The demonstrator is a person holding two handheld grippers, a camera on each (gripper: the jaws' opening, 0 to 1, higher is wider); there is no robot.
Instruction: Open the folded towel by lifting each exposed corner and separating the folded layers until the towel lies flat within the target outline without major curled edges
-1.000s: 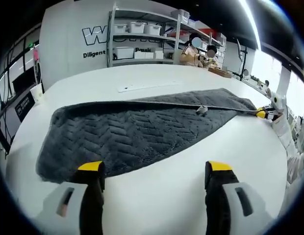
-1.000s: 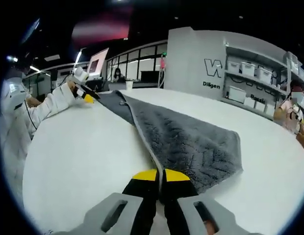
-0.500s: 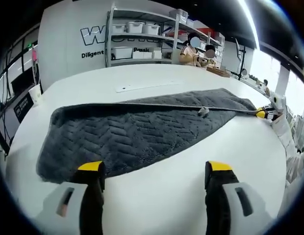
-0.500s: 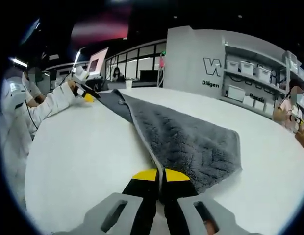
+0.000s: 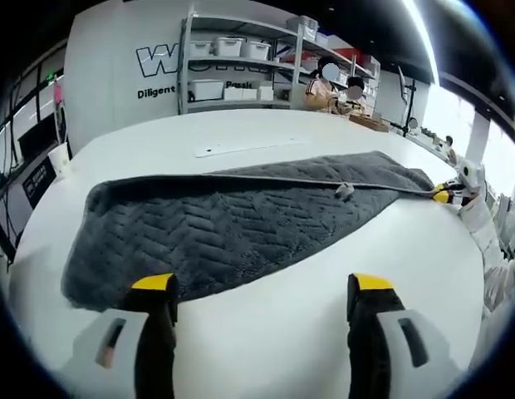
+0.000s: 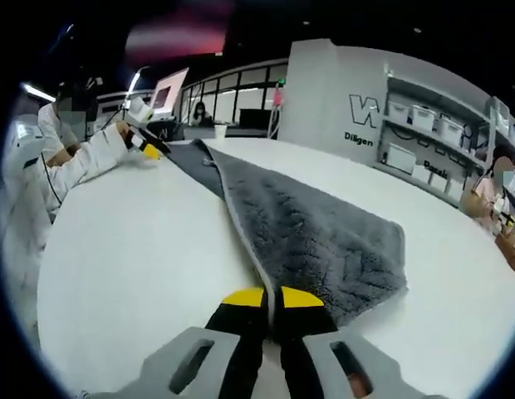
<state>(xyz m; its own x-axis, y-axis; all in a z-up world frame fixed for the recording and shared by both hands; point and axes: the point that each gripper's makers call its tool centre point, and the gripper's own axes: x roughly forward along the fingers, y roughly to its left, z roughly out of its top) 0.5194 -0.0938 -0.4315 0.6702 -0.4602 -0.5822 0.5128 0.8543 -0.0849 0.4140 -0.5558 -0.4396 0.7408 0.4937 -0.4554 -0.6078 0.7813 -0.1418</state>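
My left gripper (image 5: 262,291) hangs just off the near long edge of the towel (image 5: 232,216), my two yellow-tipped fingers (image 5: 154,284) spread wide apart with nothing between them. The towel is dark grey with a zigzag weave, folded lengthwise, and lies stretched across the white table (image 5: 266,349). Its folded edge runs along the side away from me, with a small tag sitting near that edge.

My right gripper (image 6: 272,301) sits at the towel's far end from my left one. There my fingers (image 6: 243,299) are pressed together on the pale hem of the towel (image 6: 316,241), pinching the corner between the tips. From that corner the cloth runs away over the table (image 6: 133,266) toward my left gripper (image 6: 145,143), seen small at the far end, held by my white sleeve (image 6: 83,162).

Beyond the towel, past the table's far rim, stand shelves (image 5: 241,62) with white bins against a wall with dark lettering, and people sit beside them.
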